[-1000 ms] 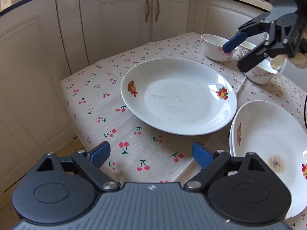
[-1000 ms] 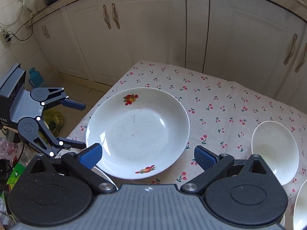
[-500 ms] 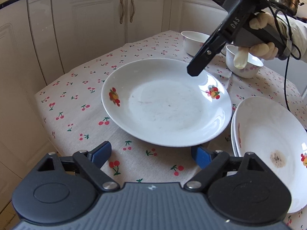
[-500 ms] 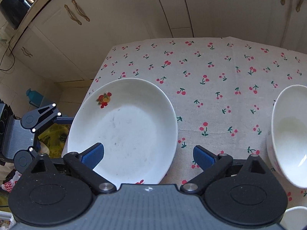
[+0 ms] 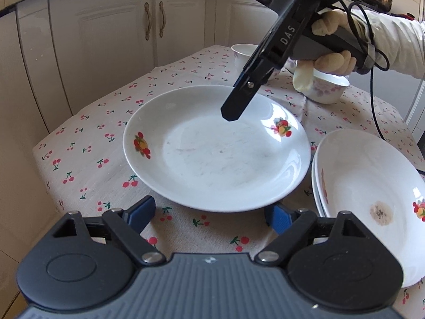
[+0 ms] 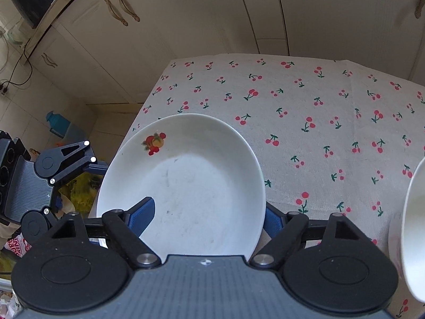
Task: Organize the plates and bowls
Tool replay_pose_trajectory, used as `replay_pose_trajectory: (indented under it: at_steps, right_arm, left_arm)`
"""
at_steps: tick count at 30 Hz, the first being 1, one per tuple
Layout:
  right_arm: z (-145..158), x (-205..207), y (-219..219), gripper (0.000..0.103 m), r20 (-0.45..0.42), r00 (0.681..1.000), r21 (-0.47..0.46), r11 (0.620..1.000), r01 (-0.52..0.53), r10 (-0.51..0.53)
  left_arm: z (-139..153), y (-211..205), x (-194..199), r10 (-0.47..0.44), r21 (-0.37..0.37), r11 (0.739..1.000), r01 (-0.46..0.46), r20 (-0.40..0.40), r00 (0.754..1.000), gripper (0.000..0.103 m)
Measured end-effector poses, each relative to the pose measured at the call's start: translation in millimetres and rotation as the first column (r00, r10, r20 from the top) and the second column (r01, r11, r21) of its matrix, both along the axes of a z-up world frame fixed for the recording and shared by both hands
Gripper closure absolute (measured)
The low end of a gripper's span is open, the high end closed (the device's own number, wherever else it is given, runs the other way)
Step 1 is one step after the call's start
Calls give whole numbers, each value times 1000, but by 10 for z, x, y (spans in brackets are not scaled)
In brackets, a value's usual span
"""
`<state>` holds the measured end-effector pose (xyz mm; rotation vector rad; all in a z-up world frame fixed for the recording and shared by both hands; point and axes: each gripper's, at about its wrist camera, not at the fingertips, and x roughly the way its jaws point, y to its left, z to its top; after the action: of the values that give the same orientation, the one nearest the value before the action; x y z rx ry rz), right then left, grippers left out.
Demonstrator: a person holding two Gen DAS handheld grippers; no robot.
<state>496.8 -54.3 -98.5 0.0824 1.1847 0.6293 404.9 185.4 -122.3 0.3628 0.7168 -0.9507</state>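
Three white plates are in view: one fruit-printed plate lying alone and a stack of two plates beside it. Two white bowls stand at the far side of the desk. Two hand-held grippers: left, right.

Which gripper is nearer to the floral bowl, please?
Right. The right gripper, jaws closing astride the fruit plate's rim, sits beside the floral bowl; the left gripper, jaws closing around that plate's opposite rim, is across the plate from it.
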Motion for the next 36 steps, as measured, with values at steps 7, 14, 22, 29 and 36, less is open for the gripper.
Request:
replay_pose_trajectory:
  at_steps: [7,14,22,29,36]
  right_arm:
    - [2,112,62,15,10,1000,-7,1000,-19,19]
    - [-4,144,102,15,28,999,-19,999,-45,45]
    - [-9,134,108,15,35,998,-21,998,-52,52]
    - [14,119,134,15,48,997,-26,998,-60,61]
    - [135,78,151,15,71,995,-21,997,-68,69]
  left_arm:
    - [3,-21,5,-11,-16,1000,11,3,1000,17]
    - [3,-22,8,-2,-17,1000,2,5,1000,17]
    - [16,-37,-3,6,-7,1000,-6,0,1000,17]
    - [38,-18,-17,11,-7,1000,-11,2,1000,17]
    - [138,0,-57,19,-12,1000,-18,11,1000,17]
